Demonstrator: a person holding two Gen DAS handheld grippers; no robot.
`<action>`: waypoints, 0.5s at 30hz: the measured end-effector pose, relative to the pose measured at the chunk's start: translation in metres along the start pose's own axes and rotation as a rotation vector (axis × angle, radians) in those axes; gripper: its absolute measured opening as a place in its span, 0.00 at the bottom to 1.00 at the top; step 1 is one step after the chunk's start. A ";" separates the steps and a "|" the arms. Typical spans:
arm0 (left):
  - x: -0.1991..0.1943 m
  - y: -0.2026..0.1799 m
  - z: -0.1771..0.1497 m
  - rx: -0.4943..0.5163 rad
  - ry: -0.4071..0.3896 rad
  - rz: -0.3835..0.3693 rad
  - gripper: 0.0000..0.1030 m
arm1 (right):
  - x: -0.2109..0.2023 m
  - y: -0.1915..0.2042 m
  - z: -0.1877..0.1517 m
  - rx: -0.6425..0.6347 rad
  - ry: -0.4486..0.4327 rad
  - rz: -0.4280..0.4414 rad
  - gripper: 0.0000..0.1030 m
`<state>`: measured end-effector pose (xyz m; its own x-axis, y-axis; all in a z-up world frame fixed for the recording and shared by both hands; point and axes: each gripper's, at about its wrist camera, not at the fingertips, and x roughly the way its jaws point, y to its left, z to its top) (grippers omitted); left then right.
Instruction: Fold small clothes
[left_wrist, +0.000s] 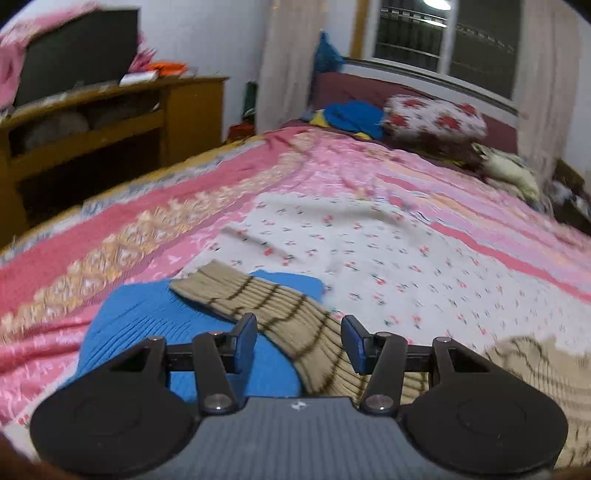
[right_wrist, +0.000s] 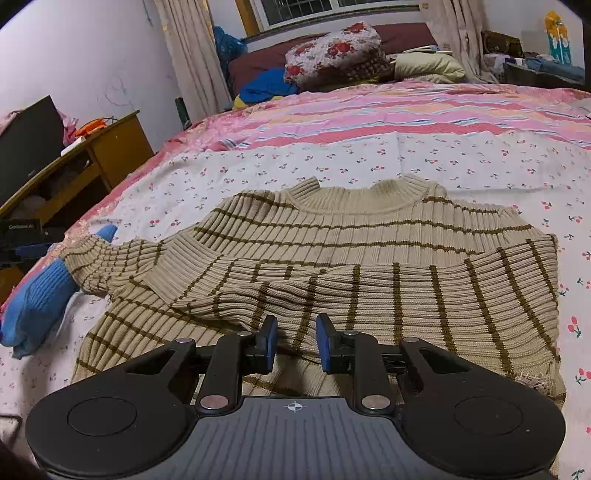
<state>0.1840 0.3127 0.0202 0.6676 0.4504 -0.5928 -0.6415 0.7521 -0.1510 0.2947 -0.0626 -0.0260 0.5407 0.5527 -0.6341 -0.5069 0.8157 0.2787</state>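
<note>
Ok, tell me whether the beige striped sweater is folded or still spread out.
Partly folded. The beige ribbed sweater with brown stripes lies flat on the bed, one sleeve folded across its front, the other sleeve still out over a blue knit garment.

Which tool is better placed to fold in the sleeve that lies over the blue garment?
Left, probably. The left tool is open right over that sleeve; the right tool is at the sweater's lower middle.

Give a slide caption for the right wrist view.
Open right tool over the striped beige sweater, right sleeve folded across, blue knit beside.

"Genrobot AI", partly blurred, stands on a black device (right_wrist: 23, 230).
</note>
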 end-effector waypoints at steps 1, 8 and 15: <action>0.004 0.005 0.001 -0.035 0.009 -0.008 0.55 | 0.000 0.000 0.000 0.001 -0.001 0.001 0.24; 0.034 0.039 0.004 -0.308 0.088 -0.079 0.54 | 0.000 0.001 0.000 0.004 -0.003 0.000 0.24; 0.053 0.043 -0.001 -0.376 0.098 -0.079 0.54 | 0.000 0.001 0.000 0.006 -0.002 -0.003 0.24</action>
<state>0.1919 0.3685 -0.0183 0.6931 0.3365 -0.6375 -0.6951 0.5461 -0.4674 0.2942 -0.0616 -0.0259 0.5439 0.5506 -0.6333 -0.5014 0.8184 0.2809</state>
